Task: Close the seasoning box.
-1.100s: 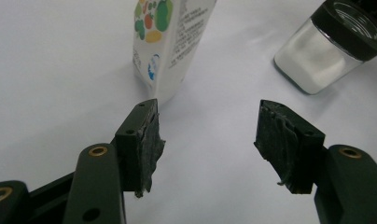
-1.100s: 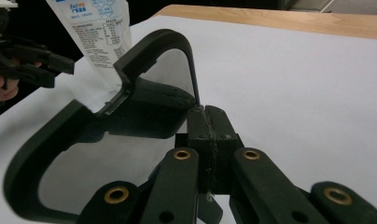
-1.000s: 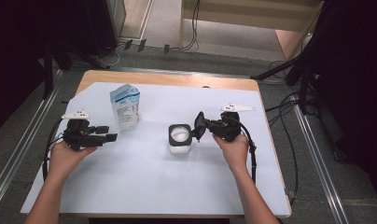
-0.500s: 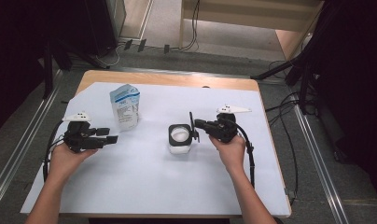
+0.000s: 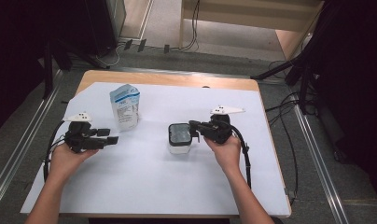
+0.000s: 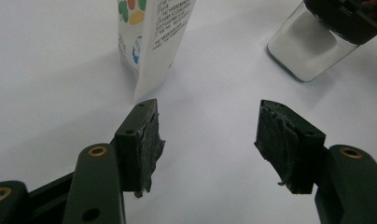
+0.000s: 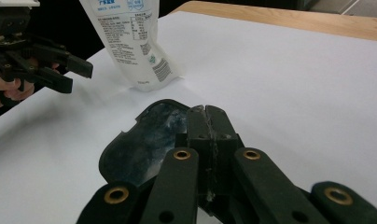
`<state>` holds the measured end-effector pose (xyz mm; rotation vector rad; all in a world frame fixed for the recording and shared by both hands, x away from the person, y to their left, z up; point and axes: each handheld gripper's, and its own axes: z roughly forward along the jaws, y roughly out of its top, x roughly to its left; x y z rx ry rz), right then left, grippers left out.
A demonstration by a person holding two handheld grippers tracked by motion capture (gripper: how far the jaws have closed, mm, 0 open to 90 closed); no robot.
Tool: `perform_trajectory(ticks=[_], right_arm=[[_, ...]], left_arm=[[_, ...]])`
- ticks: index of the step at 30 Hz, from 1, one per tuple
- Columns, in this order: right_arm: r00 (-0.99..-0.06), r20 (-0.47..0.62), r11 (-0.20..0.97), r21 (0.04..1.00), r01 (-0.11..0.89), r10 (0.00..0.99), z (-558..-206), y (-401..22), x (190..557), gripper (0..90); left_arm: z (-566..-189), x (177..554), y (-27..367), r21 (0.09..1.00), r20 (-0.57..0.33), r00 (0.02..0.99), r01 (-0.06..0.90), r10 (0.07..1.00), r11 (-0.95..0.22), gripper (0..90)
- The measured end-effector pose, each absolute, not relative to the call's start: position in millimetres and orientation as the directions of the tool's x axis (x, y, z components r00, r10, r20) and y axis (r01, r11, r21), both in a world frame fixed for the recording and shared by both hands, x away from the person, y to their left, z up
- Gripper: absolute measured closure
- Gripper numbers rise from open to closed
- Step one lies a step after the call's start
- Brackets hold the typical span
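A clear jar [image 5: 179,145] of white powder with a black lid [image 5: 179,132] stands mid-table. My right gripper [image 5: 194,127] is shut, its closed jaws lying over the lid's right edge. In the right gripper view the pads [image 7: 207,112] meet with nothing between them, above the dusty lid [image 7: 140,140]. A white and blue pouch [image 5: 125,106] stands upright to the left. My left gripper [image 5: 109,136] hovers open just in front of the pouch, nothing between its jaws [image 6: 207,116]. The pouch [image 6: 151,37] and the jar [image 6: 312,46] lie ahead of it.
A white sheet [image 5: 144,186] covers the wooden table [image 5: 177,79]. Cables trail from both grippers toward the person's side. Metal rails [image 5: 317,154] run along both sides of the table, and dark stands and cables sit on the floor beyond it.
My right gripper has shifted slightly left over the jar's lid and rolled flatter. The jar's top looks darker now. The left gripper has stayed put.
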<state>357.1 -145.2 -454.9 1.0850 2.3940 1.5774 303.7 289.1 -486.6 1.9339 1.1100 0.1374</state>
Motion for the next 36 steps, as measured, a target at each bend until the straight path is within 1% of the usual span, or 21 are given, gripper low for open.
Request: perform_trajectory(ticks=[2,11,19,24,36], right_arm=[[-0.748,0.294,0.227,0.831,0.507,0.595,-454.7,-146.8,357.5,90.0],[-0.713,0.265,0.210,0.839,0.503,0.649,-452.9,-169.1,360.3,76.1],[-0.663,0.242,0.191,0.839,0.510,0.708,-461.0,-195.7,364.9,66.8],[-0.640,0.206,0.200,0.841,0.502,0.741,-465.1,-210.3,361.8,60.8],[-0.568,0.191,0.167,0.839,0.517,0.801,-478.4,-244.7,356.7,56.9]], left_arm=[[-486.5,303.6,289.1,0.730,-0.305,0.597,0.647,0.742,-0.220,39.8],[-487.3,303.8,288.0,0.731,-0.303,0.600,0.645,0.740,-0.223,38.8],[-488.2,304.3,287.8,0.730,-0.297,0.598,0.644,0.744,-0.227,38.3],[-488.7,305.6,288.4,0.730,-0.305,0.603,0.645,0.738,-0.226,38.3],[-490.7,310.3,287.6,0.731,-0.294,0.597,0.644,0.747,-0.227,38.0]])
